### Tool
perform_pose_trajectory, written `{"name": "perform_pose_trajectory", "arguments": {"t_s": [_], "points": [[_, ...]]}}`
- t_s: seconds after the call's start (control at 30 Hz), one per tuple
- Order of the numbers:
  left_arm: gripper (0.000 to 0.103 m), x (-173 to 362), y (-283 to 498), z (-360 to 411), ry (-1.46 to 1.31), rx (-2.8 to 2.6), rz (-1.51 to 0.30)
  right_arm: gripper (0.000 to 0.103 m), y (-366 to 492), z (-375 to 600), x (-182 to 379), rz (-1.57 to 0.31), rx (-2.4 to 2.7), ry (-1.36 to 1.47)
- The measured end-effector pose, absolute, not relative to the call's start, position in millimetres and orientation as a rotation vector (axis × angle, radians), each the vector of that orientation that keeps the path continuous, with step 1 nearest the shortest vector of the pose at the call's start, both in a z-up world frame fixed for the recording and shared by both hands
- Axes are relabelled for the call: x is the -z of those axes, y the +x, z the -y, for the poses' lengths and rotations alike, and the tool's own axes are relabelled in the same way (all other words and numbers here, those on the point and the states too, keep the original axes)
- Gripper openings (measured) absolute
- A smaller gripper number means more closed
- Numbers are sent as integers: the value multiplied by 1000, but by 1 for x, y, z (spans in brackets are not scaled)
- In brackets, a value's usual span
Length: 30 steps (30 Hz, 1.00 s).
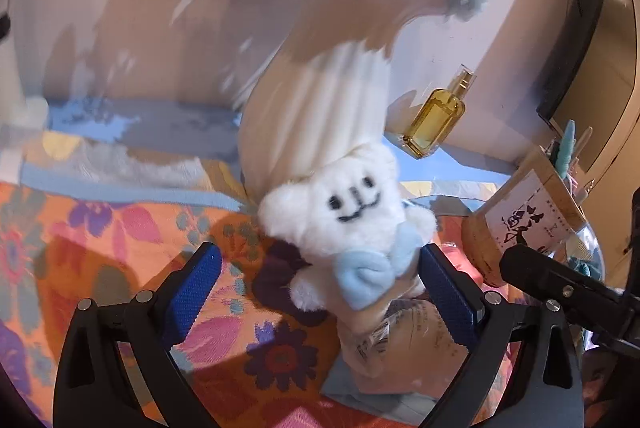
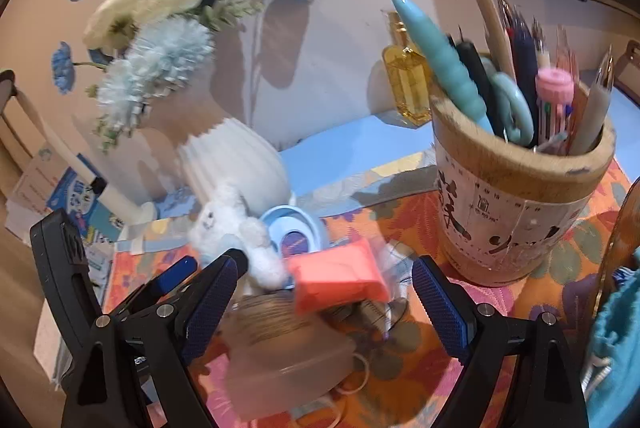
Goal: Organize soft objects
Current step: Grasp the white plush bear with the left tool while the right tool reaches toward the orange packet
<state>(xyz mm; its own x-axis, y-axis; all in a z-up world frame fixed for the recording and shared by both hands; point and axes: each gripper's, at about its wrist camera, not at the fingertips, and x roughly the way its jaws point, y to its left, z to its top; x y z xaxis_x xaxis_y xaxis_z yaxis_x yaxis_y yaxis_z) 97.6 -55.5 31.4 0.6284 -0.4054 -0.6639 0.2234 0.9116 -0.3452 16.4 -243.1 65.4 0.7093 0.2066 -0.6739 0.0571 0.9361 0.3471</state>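
A white plush bear (image 1: 344,212) with a light blue bow lies on the floral cloth (image 1: 120,248), against a ribbed white vase (image 1: 320,116). My left gripper (image 1: 320,292) is open, its blue pads on either side of the bear's lower body and a beige face mask (image 1: 396,348). In the right wrist view the bear (image 2: 236,232) lies beside the left gripper's tip (image 2: 224,276). My right gripper (image 2: 320,304) is open above an orange soft packet (image 2: 340,276) and a beige face mask (image 2: 288,364).
A wooden pen holder (image 2: 516,196) full of pens and scissors stands at the right. A yellow perfume bottle (image 2: 406,84) stands by the wall. The vase holds blue and white flowers (image 2: 152,60). A blue round dish (image 2: 294,232) lies behind the packet. A teal cloth (image 2: 620,340) is at far right.
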Motion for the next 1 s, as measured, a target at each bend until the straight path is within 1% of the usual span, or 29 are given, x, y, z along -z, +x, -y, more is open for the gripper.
{"name": "perform_pose_trajectory", "arguments": {"t_s": [0.1,0.13,0.2,0.23,0.27,0.33,0.53,0.67,0.9,0.93,0.97,1.0], "points": [[97,-26,100,55,-256,390,-805,88,19,248,-51,-754,-50,364],[93,-25,98,56,-245,394,-790,88,19,251,-47,-744,-47,378],[48,-25,95,60,-252,450,-782,88,21,258,-35,-745,-53,409],[45,-27,92,64,-244,468,-766,88,24,259,-28,-780,-59,413],[45,-30,88,69,-213,455,-750,88,26,259,-23,-807,-71,414],[43,-35,81,74,-180,449,-717,88,25,257,-21,-795,-84,399],[43,-37,74,54,-262,441,-716,88,26,230,-33,-729,-87,188],[43,-38,72,39,-320,436,-712,88,37,227,-25,-767,-109,192],[43,-34,75,35,-324,403,-732,88,37,237,-20,-761,-128,231],[43,-33,76,34,-335,406,-736,85,37,235,-21,-756,-138,223],[43,-32,77,34,-348,407,-739,77,35,233,-22,-748,-151,214],[43,-31,78,32,-365,410,-741,73,34,230,-23,-739,-167,201]]}}
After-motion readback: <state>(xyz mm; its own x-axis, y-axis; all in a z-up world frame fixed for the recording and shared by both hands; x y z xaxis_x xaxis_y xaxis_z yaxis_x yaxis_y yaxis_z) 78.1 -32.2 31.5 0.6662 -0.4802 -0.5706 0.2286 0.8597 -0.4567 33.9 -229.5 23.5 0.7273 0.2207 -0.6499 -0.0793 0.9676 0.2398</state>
